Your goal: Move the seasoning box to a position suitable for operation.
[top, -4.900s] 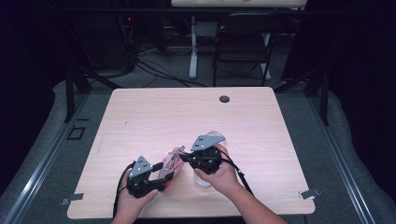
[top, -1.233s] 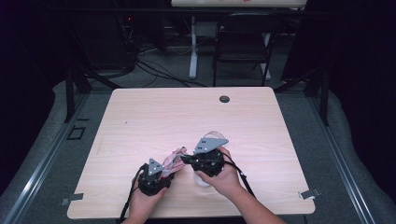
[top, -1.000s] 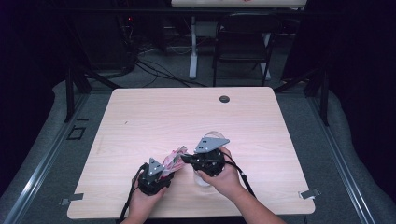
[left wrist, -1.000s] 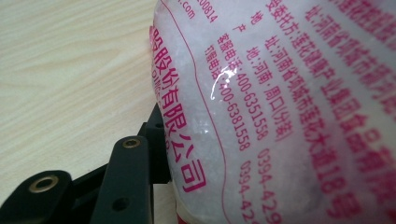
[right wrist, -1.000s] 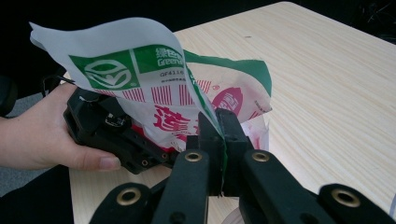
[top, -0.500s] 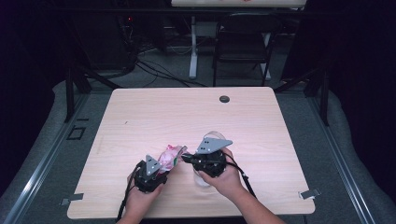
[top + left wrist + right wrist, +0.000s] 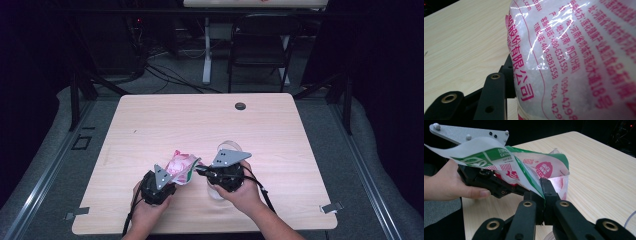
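— At the near edge of the table [image 7: 150, 115], what is there to count?

— One plastic bag [image 7: 181, 168] with pink and green print, one clear cup [image 7: 226, 148] (mostly hidden under the right hand), two grippers, two hands. Farther off, one small dark round thing [image 7: 240, 106] lies near the table's far edge, and one chair [image 7: 260, 50] stands on the floor beyond.

— Where is the bag?

— Held up off the wood between the two grippers, near the front middle of the table. In the left gripper view its clear side, packed with white grains and printed in pink, presses close against the camera.

— And the left gripper [image 7: 167, 177]?

— It comes at the bag from the lower left, the left hand [image 7: 147, 212] wrapped under its body. The bag sits against its jaws, but I cannot tell how far they are closed.

— The right gripper [image 7: 541, 191]?

— Its jaws are pinched together on the green edge of the bag's torn-open top, barely any gap between them. The right hand [image 7: 245, 192] holds it low over the cup, pointing left toward the other gripper.

— How close are the two?

— Near, with the bag spanning them.
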The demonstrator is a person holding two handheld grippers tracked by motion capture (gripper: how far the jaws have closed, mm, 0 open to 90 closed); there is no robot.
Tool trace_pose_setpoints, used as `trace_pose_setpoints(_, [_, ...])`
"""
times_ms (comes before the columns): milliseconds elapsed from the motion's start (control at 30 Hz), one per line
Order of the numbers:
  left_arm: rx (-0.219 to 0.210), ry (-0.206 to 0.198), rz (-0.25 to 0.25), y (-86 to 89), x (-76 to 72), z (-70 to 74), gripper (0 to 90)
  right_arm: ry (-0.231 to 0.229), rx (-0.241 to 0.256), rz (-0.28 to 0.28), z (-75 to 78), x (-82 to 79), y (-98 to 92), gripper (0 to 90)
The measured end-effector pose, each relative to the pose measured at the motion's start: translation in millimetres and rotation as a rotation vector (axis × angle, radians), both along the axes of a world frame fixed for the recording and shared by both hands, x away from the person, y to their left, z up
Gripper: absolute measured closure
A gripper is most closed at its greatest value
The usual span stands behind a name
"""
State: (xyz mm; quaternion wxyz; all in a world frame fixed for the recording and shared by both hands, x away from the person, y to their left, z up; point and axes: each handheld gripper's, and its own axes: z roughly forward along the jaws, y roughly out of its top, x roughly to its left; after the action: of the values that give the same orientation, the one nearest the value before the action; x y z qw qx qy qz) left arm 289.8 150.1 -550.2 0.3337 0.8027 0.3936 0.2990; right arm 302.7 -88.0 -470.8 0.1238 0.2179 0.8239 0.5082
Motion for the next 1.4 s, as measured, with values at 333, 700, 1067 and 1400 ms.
trace_pose_setpoints(333, [-0.006, 0.001, 0.016, 1.2, -0.8, 1.3, 57.9, -0.009, 0.009, 0.006, -0.7, -3.8, -2.5, 85.5])
trace_pose_setpoints(700, [0.008, -0.005, 0.014, 1.4, -1.7, 3.2, 58.0, -0.046, -0.009, 0.0, 1.7, -8.8, -4.9, 76.3])
trace_pose_setpoints(1067, [0.043, -0.026, 0.017, 0.0, -2.9, 4.7, 58.1, -0.086, -0.017, -0.015, 6.5, -16.6, -9.8, 69.4])
trace_pose_setpoints(1400, [0.054, -0.024, 0.008, -3.0, -4.1, 3.8, 58.2, -0.103, -0.011, 0.001, 13.2, -25.4, -13.1, 68.8])
